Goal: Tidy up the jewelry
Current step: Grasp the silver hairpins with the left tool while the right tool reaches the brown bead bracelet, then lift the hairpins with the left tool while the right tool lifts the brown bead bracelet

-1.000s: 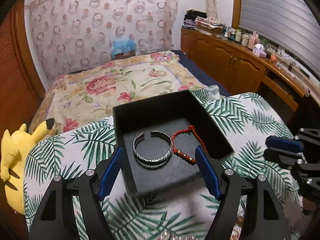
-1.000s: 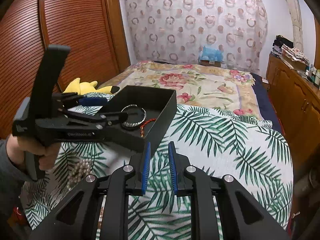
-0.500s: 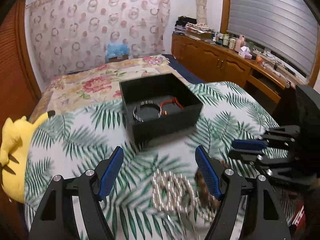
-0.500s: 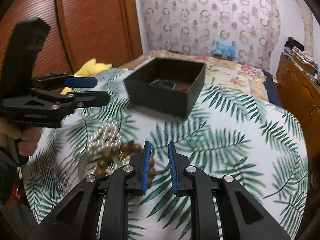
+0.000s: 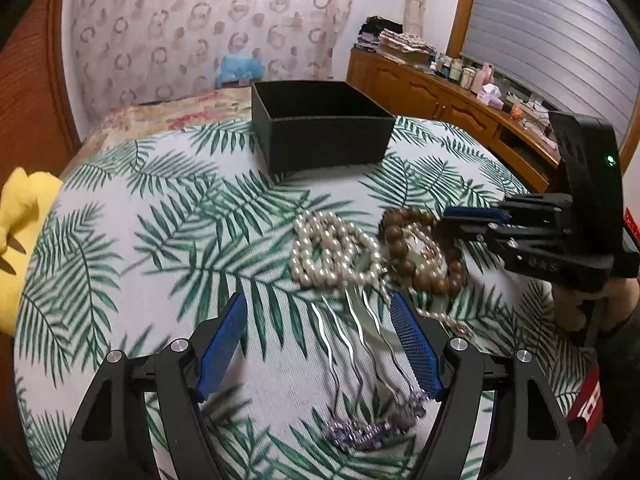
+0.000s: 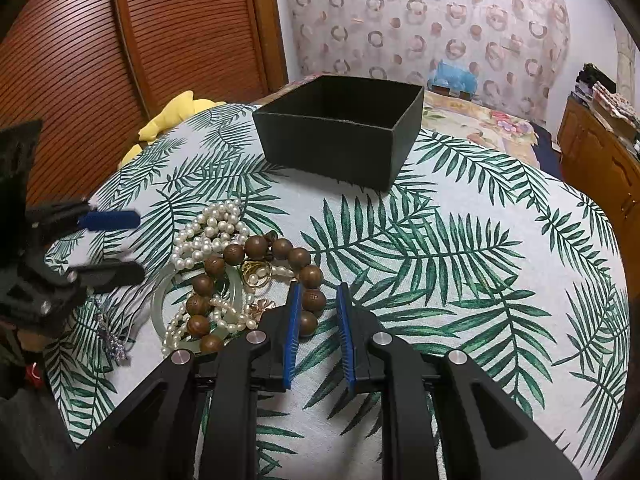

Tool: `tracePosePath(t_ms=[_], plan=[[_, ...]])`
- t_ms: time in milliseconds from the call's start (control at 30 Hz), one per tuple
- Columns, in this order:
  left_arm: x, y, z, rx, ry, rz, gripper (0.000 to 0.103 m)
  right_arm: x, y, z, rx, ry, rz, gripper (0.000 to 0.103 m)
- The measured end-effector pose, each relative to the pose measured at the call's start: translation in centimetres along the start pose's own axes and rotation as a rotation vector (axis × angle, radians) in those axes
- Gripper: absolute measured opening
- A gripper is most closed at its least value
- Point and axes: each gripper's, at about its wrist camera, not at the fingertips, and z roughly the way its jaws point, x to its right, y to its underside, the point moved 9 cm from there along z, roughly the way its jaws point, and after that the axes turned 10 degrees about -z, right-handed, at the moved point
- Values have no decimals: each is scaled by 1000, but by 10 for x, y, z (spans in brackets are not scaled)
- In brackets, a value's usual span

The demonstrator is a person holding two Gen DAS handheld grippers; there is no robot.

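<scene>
A black open box [image 5: 328,148] stands at the far side of the palm-leaf cloth. Nearer lies a heap of jewelry: a pearl strand [image 5: 324,248], a brown wooden bead bracelet [image 5: 401,247] and wavy silver hairpins [image 5: 360,344] with purple ends. My left gripper [image 5: 318,304] is open over the hairpins, which lie on the cloth between its wide-spread fingers, untouched. In the right wrist view my right gripper [image 6: 319,292] shows a narrow gap with only cloth in it, just right of the wooden beads [image 6: 311,276]. A pale green bangle [image 6: 160,304] lies under the heap.
A yellow plush toy [image 6: 176,116] sits at the cloth's left edge. Behind the box [image 6: 332,152] is a flowered bed [image 6: 480,120]. A wooden cabinet [image 5: 440,100] with bottles runs along the right wall. Bare cloth stretches right of the heap.
My left gripper has drawn back from above the box, where a silver bangle and red bracelet lay, down to the hairpins. My right gripper has sunk beside the wooden beads. Neither jaw width changed.
</scene>
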Motion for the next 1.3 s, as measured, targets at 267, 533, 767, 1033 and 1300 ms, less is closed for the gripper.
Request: tracePosePath(t_ms=[267, 533, 767, 1033, 1300], plan=[[4, 24, 1, -42, 6, -12, 71, -5, 4, 7, -22, 43, -26, 20], [19, 31, 6, -60, -5, 25, 68, -3, 5, 7, -25, 48, -17, 20], [20, 31, 7, -54, -39, 46, 43, -5, 4, 7, -26, 51, -20, 20], [14, 23, -7, 4, 1, 12, 33, -4, 4, 7, -27, 50, -20, 20], [10, 14, -15, 48, 3, -2, 33, -5, 3, 7, -27, 49, -32, 17]])
